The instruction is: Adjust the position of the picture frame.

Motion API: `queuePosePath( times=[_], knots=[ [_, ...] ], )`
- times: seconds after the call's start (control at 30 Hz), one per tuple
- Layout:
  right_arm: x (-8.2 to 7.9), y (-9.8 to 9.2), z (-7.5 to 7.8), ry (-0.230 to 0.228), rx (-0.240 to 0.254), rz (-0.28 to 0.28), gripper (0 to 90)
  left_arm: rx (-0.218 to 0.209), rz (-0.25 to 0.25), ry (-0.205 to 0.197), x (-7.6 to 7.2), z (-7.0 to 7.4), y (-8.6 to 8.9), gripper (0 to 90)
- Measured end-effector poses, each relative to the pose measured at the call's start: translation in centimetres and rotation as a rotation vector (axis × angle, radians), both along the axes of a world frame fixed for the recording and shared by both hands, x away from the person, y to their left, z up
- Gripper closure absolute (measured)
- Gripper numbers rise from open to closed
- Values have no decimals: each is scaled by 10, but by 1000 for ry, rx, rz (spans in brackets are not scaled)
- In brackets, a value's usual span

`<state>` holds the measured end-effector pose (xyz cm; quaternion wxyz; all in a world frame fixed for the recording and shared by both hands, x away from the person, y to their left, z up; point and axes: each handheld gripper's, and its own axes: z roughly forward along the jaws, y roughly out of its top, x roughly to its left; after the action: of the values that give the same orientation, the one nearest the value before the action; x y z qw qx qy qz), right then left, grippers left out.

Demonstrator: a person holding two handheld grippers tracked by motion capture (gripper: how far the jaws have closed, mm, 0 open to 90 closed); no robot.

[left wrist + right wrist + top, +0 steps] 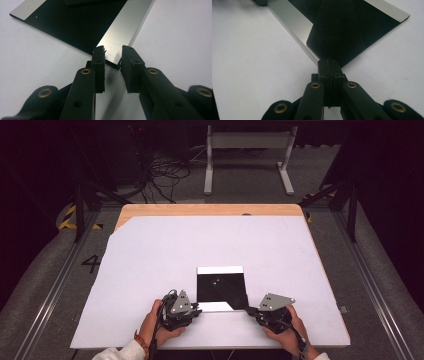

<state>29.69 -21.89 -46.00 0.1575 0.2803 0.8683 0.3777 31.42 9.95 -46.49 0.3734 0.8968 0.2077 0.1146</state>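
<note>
I'm working in what looks like a lab or recording studio. At the centre stands a wooden table (210,210) covered by a white sheet (150,270), on grey carpet (35,285). Black curtains darken the frame's sides. Loose cables (165,172) tangle at upper left, a metal stand (247,150) sits top centre, and yellow-black tape (67,217) marks the floor at left.

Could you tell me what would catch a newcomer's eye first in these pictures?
First, the square black sheet with silvery strips along two edges, lying near the front middle of the white table cover, its near right corner folded up. The right gripper is shut on that folded corner, while the left gripper is open with its jaws either side of the sheet's near left corner. Beyond the table, a grey metal stand and loose cables sit on the floor.
</note>
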Motion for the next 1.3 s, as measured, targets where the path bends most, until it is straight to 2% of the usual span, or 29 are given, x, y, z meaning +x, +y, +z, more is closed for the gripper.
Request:
queuePosePath(
  times=[0.1,0.3,0.4,0.5,0.63,0.8,1.07,1.13,1.2,1.3],
  knots=[
    [0,-2,2,0,1,6,900,-18,-26,-17,-3,3,5,737],
    [-3,-7,7,1,17,12,897,-67,-28,-49,-10,14,25,692],
    [-4,-11,8,8,21,5,893,-69,-20,-72,-15,18,38,653],
    [-4,-13,9,15,22,0,892,-69,-12,-70,-17,18,45,611],
    [-3,-17,14,41,7,-6,883,-65,17,-79,-20,18,63,567],
    [-2,-19,15,54,3,-10,881,-74,38,-72,-23,17,74,538],
    [-1,-22,15,72,-10,-19,876,-59,59,-73,-27,15,90,486],
    [0,-21,14,79,-20,-19,875,-40,77,-77,-28,13,93,474],
    [0,-21,14,92,-26,-21,871,-47,87,-63,-28,12,97,449],
    [1,-21,14,102,-30,-25,870,-44,104,-70,-28,12,101,433]
  ],
)
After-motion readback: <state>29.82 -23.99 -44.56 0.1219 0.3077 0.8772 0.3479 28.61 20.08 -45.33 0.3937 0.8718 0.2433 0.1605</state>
